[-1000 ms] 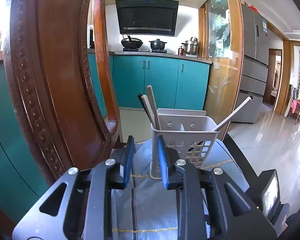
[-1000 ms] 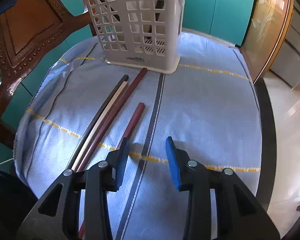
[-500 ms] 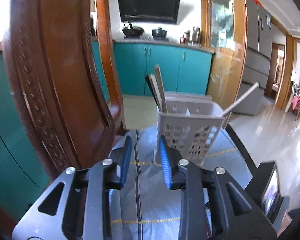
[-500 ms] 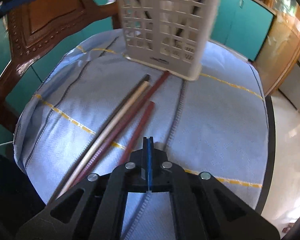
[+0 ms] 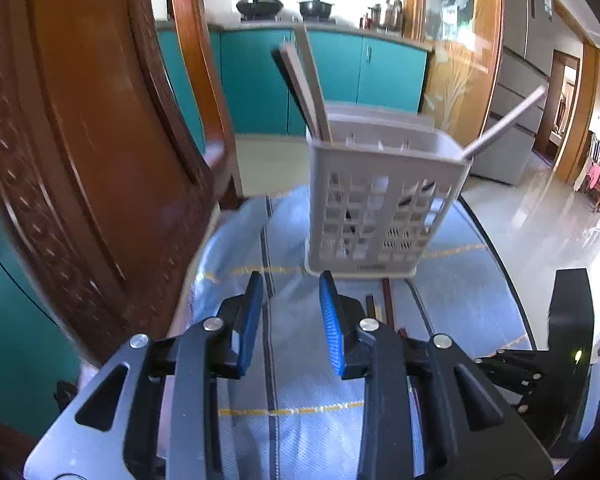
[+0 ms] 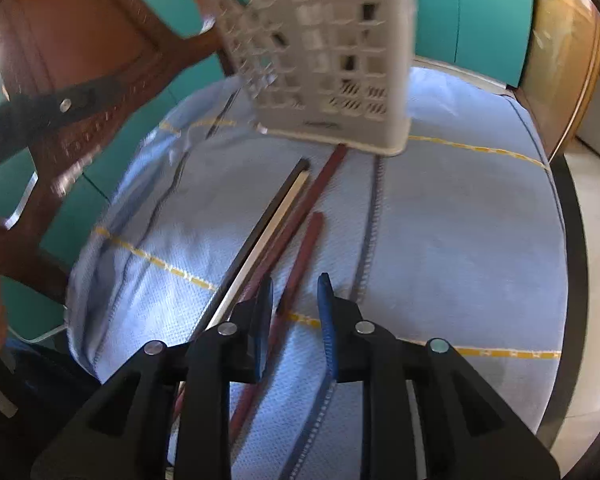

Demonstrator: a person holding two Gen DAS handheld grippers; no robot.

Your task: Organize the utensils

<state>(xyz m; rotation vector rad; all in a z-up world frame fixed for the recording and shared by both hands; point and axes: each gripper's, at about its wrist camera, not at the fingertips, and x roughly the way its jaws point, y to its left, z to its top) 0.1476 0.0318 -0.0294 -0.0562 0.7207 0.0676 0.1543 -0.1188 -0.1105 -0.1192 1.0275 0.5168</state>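
A: Why is the right tool (image 6: 294, 280) set so low over the cloth (image 6: 460, 240)?

B: I'd say to take a chopstick. The short red stick (image 6: 300, 256) runs in between its jaws, which are opening and do not press on it. It holds nothing.

A: And the rest of the sticks?

B: Just left of that tool lie the long red stick (image 6: 308, 196), a pale stick (image 6: 272, 232) and a dark stick (image 6: 266, 210), side by side, pointing away to the basket (image 6: 324, 52).

A: Why the basket at the far end?

B: It is the goal, I judge. It stands upright on the counter beyond both tools, and sticks already lean out of it (image 5: 306, 84).

A: The left tool (image 5: 291, 284)?

B: Its jaws stand a little apart with only cloth between them, empty. The basket (image 5: 384, 208) is ahead and slightly right of it. Maybe it waits to steady the basket; I cannot tell.

A: The chair (image 5: 80, 140)?

B: Close on its left, crowding that side.
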